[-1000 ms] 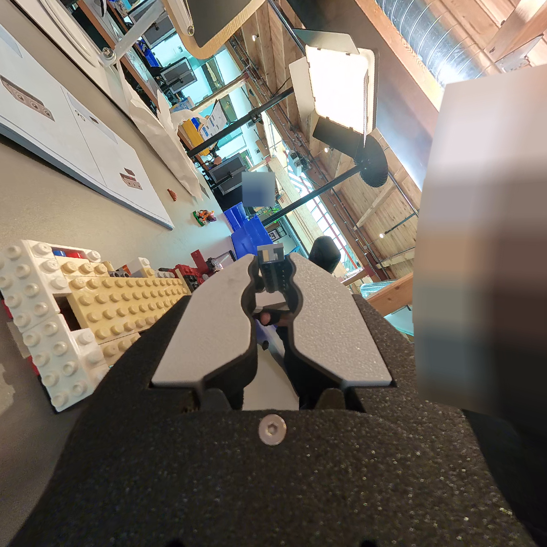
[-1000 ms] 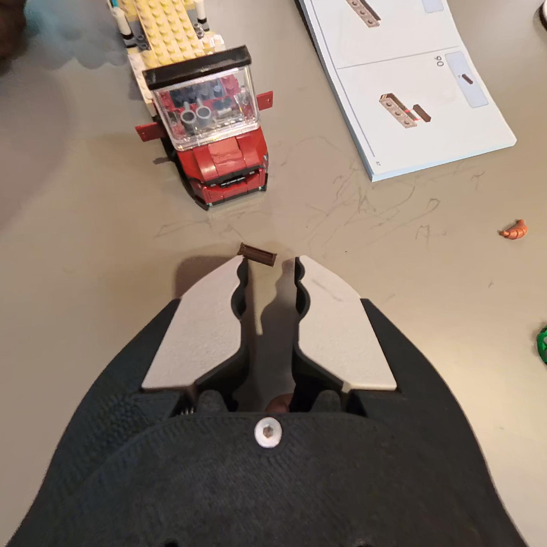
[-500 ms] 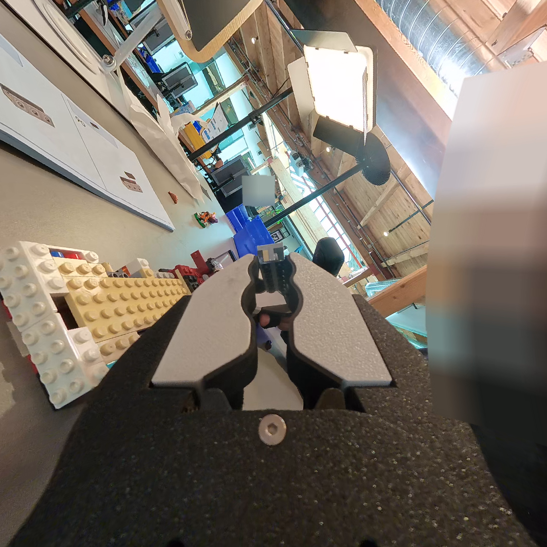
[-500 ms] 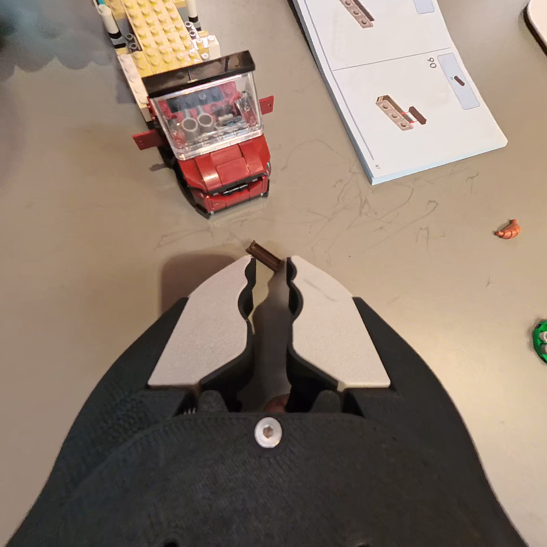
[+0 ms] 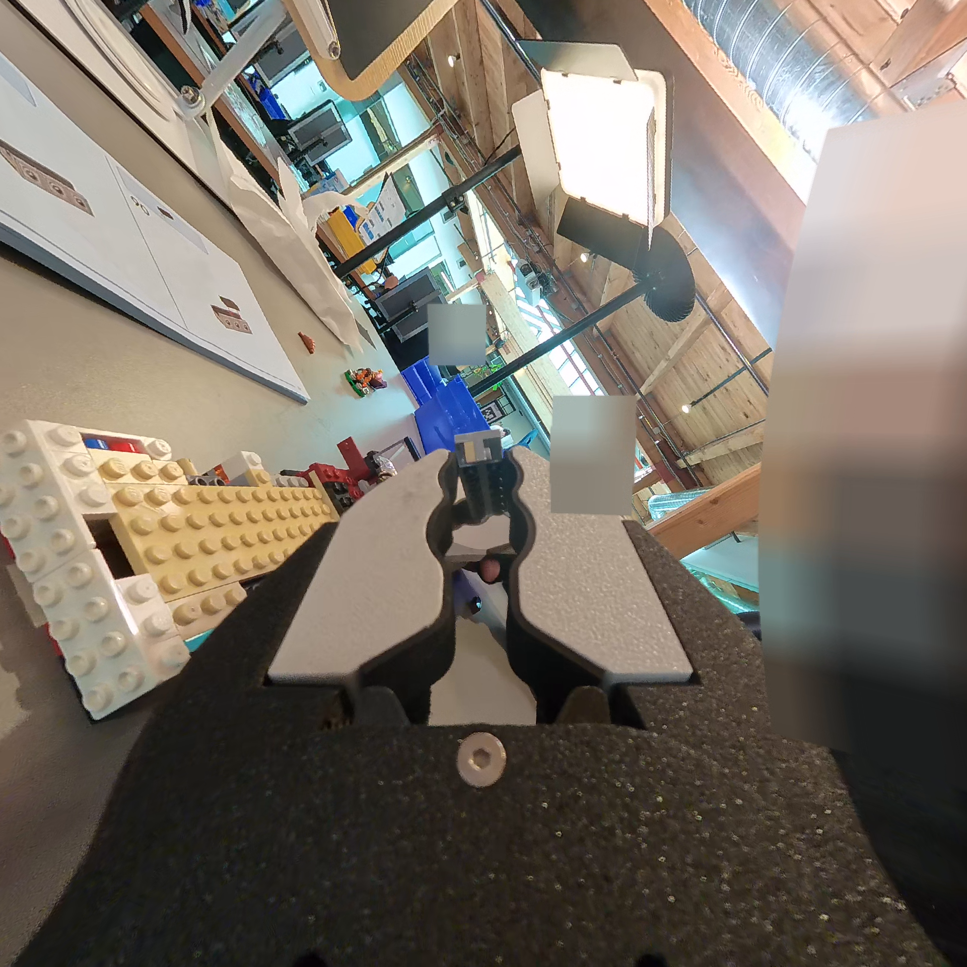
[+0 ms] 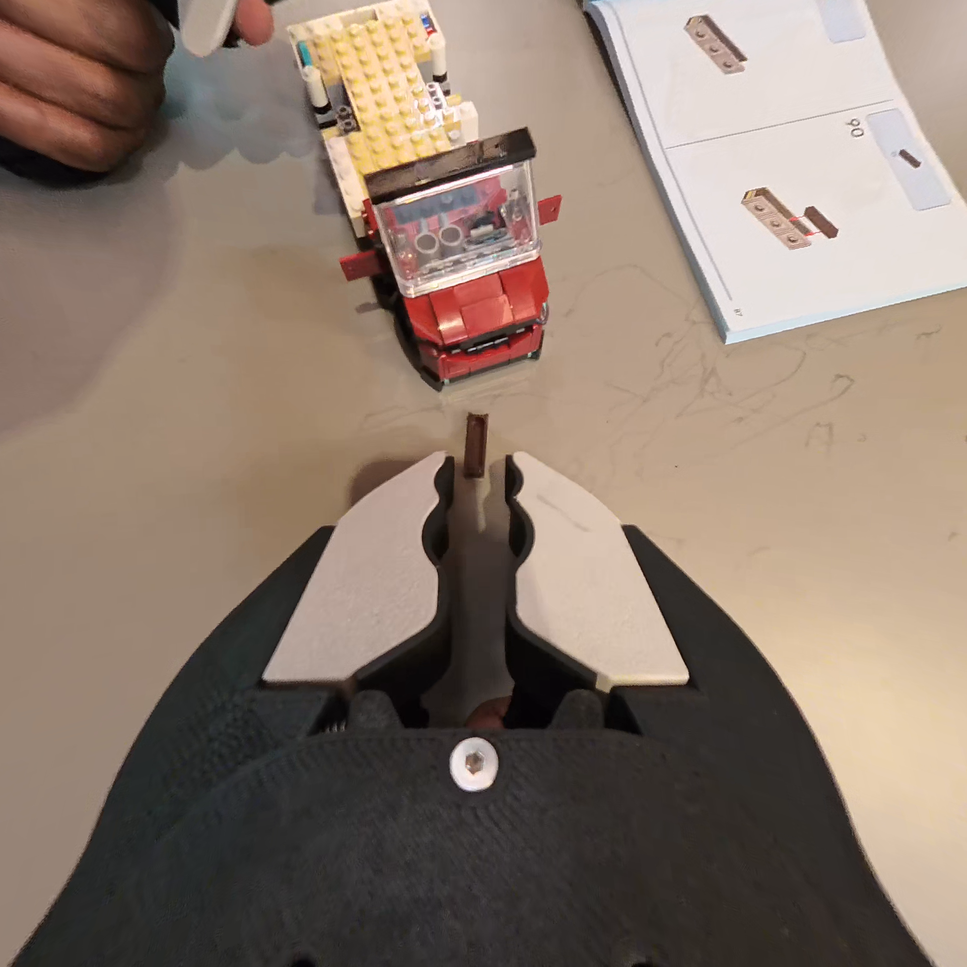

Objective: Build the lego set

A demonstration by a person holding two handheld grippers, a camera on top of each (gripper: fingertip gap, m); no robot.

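Brown tile (image 6: 476, 445) flat on the counter (image 6: 209, 429), pointing away, its near end between the right tool's (image 6: 475, 463) tips with a gap on each side, so not gripped. Just beyond, a red truck (image 6: 471, 293) with a clear windshield and tan studded bed. Far right, an open booklet (image 6: 785, 157). Far left, a hand (image 6: 78, 78). Left tool (image 5: 479, 484) raised beside the truck, clamped on a dark studded piece (image 5: 481, 484) with a grey end.

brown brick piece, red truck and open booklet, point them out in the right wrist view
brown brick piece (image 6: 476, 445), right wrist view, middle of its long face
red truck (image 6: 484, 314), right wrist view, red hood below the clear windshield
open booklet (image 6: 774, 172), right wrist view, bare page area
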